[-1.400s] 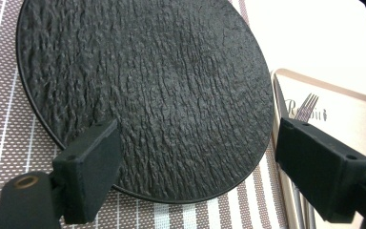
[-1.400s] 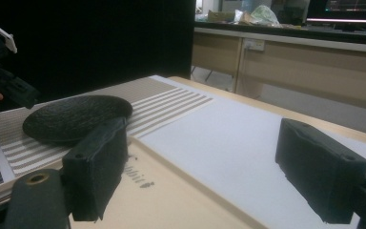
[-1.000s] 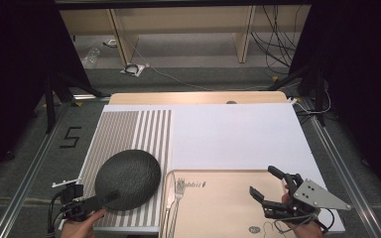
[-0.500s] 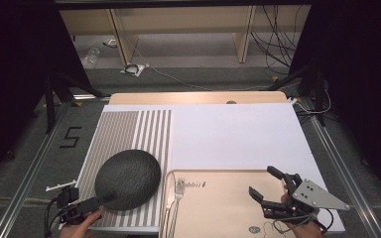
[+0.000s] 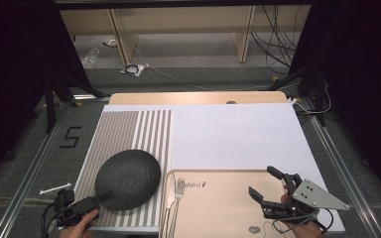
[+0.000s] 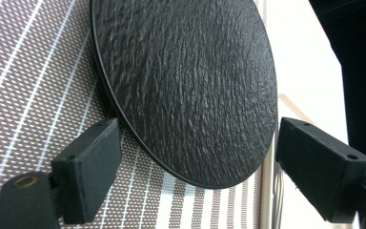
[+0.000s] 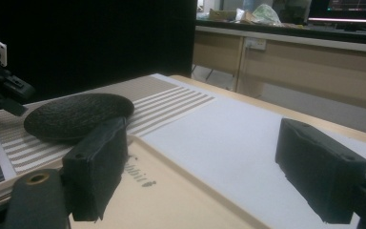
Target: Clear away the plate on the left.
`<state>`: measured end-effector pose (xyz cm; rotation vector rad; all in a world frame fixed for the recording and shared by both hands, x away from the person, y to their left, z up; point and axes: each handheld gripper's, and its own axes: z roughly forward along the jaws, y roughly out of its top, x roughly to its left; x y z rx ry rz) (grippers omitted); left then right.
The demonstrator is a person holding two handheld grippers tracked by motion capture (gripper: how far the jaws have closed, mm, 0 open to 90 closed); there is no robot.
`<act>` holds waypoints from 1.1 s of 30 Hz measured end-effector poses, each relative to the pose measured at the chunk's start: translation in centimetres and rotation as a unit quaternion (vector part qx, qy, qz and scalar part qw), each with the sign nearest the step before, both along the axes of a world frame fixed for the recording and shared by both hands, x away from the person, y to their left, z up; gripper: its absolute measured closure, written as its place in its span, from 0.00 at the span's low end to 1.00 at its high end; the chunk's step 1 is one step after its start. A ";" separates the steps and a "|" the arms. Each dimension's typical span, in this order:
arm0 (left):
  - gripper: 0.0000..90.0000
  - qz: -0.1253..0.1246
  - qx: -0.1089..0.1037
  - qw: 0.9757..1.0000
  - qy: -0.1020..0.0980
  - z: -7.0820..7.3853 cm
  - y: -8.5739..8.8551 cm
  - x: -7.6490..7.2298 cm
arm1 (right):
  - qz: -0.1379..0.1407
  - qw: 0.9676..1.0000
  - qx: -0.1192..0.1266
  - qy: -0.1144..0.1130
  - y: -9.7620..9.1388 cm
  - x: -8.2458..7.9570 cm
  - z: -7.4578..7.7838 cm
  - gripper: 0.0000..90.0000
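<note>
High view: at the near left corner of the table we see the left gripper in the person's hand, its jaws spread and just short of the near rim of a round, rough-textured black slate plate. The plate lies flat on a brown-and-white striped woven placemat; being round it points nowhere, though from above it reads as an oval stretched from near left to far right. In the left gripper view the plate's edge sits between the open jaws without touching either.

To the plate's right, just beside it, a silver fork and knife lie lengthwise along the left edge of a pale wooden tray. Over the tray's near right corner we find the right gripper, jaws wide apart and holding nothing.

Beyond the tray a white sheet covers the table, its wooden edge showing at the far side. Past that, cables trail over the grey floor.
</note>
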<state>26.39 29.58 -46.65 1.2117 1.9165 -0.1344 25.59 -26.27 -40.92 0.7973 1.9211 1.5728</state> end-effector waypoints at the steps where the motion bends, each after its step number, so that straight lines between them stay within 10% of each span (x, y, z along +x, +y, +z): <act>1: 0.17 0.001 -0.005 1.000 0.002 -0.1 0.0 0.0 | 0.000 1.000 0.000 0.000 0.0 0.0 0.0 0.21; 14: 0.17 0.049 -0.086 0.995 0.031 -1.5 -0.1 -0.3 | 0.001 1.000 0.000 0.001 0.1 0.0 0.0 0.21; 33: 0.26 0.131 -0.181 0.974 0.043 -3.3 -0.9 -0.4 | 0.000 1.000 0.001 0.001 0.0 0.1 -0.1 0.21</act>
